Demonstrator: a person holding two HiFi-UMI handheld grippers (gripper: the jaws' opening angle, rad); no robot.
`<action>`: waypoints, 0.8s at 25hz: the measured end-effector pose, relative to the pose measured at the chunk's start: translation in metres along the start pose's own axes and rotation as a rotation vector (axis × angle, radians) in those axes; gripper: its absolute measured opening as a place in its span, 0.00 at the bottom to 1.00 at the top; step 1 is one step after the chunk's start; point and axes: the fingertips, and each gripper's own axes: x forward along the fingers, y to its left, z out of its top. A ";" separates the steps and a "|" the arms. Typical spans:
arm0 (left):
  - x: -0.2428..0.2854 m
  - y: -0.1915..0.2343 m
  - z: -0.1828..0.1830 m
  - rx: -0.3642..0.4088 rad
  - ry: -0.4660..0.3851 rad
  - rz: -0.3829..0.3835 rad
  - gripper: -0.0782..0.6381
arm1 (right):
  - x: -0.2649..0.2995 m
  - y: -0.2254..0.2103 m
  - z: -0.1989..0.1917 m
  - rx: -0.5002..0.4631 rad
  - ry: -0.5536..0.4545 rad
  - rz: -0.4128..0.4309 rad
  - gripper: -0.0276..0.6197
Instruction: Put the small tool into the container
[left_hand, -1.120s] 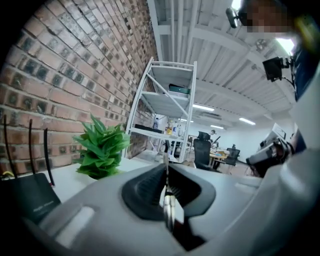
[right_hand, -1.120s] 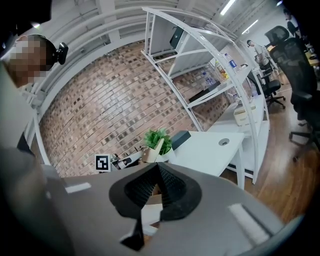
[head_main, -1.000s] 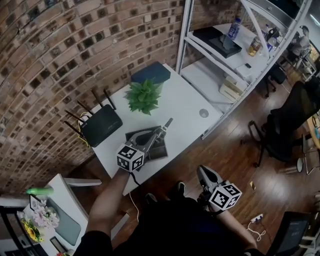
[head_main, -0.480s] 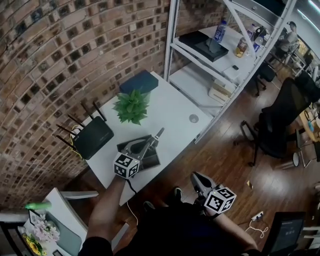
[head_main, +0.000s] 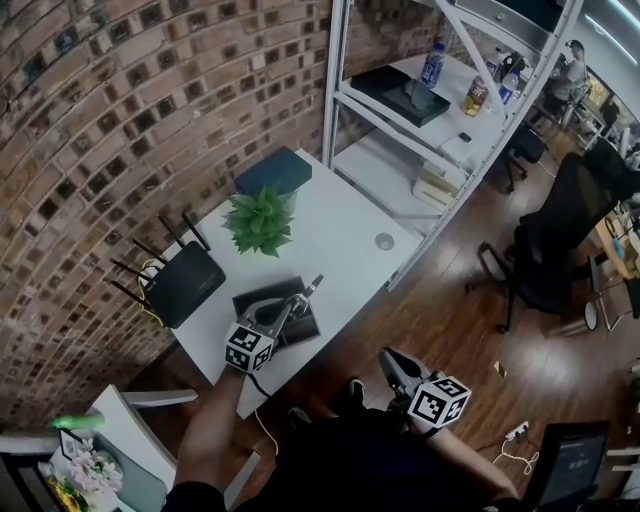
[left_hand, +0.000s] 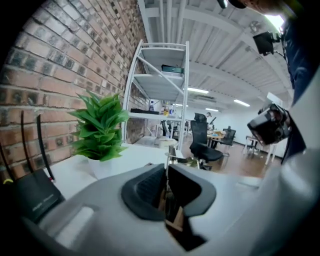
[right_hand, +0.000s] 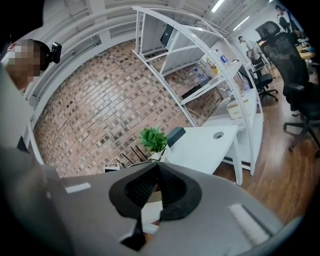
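In the head view my left gripper (head_main: 297, 301) hangs over the dark shallow container (head_main: 250, 297) on the white table (head_main: 340, 215). It is shut on the small tool (head_main: 314, 285), a slim metal piece whose tip sticks out past the fingertips towards the container's right edge. The left gripper view shows the jaws closed on the tool (left_hand: 170, 157), with the table beyond them. My right gripper (head_main: 395, 362) is off the table, low over the wooden floor by the person's body. In the right gripper view its pads (right_hand: 165, 176) meet with nothing between them.
A potted green plant (head_main: 260, 220) stands behind the container, a black router (head_main: 185, 283) with antennas to its left, and a dark flat box (head_main: 273, 171) at the table's far corner. White shelving (head_main: 430, 130) adjoins the table on the right. A black office chair (head_main: 570, 230) stands on the floor.
My left gripper has sunk lower over the container with the tool still in it. The right gripper has stayed where it was. The head view has shifted a little.
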 end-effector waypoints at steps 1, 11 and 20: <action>-0.001 0.000 -0.005 0.004 0.015 0.005 0.14 | 0.002 0.001 -0.001 0.000 0.002 0.006 0.06; -0.009 0.002 -0.029 -0.012 0.100 0.042 0.15 | 0.011 0.007 -0.007 0.018 0.001 0.034 0.06; -0.019 0.008 -0.036 -0.004 0.162 0.145 0.19 | 0.006 0.012 -0.014 0.046 -0.010 0.024 0.06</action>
